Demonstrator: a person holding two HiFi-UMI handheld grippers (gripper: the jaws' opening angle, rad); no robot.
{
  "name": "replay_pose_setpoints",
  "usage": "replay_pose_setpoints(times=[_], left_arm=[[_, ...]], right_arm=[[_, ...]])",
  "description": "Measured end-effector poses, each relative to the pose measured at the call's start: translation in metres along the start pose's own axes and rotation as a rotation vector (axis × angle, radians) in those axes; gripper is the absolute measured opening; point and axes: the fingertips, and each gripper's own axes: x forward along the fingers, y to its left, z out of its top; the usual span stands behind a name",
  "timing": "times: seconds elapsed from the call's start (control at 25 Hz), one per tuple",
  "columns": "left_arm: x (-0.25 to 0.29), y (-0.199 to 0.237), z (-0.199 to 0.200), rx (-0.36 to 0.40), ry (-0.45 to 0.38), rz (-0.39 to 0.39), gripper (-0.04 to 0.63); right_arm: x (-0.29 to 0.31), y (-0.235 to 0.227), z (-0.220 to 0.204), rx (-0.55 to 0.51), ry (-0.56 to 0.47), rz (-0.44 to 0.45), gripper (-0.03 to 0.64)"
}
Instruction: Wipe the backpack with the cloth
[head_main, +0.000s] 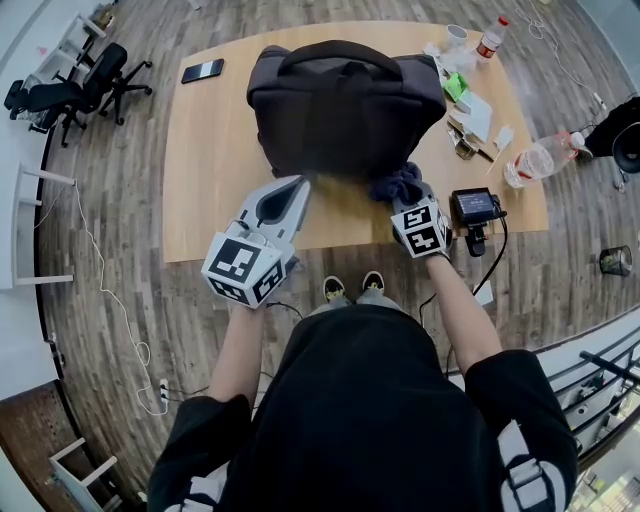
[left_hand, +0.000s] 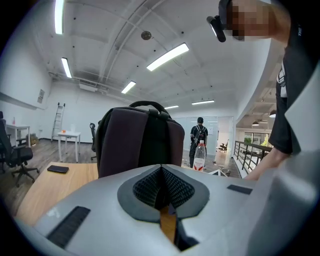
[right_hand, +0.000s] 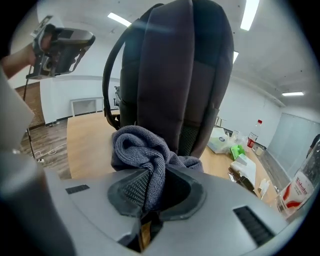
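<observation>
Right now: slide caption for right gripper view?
Right gripper holds a grey-blue cloth in front of the upright dark backpack.

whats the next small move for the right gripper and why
Probably ease the right gripper forward until the cloth presses flat on the backpack. Its jaws are shut on the cloth, which is bunched just in front of the upright backpack's lower face. Whether the cloth touches the backpack cannot be told, so wiping likely needs that contact first.

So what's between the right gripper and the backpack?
The cloth, clamped in the right gripper, bunched in front of the backpack; the right gripper view shows it.
</observation>
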Motion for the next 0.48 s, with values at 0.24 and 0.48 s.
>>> replay_pose_setpoints(times=[0.24, 0.48], left_arm=[[-0.011, 0.030, -0.005, -0.014, -0.009, 0.073, 0.017], [-0.022, 0.043, -0.013, -0.026, -0.011, 0.099, 0.017]], right_arm=[[0.003, 0.012, -0.021, -0.029, 0.038, 0.003, 0.049], [0.004, 0.027, -0.062, -0.057, 0.137, 0.020, 0.049]])
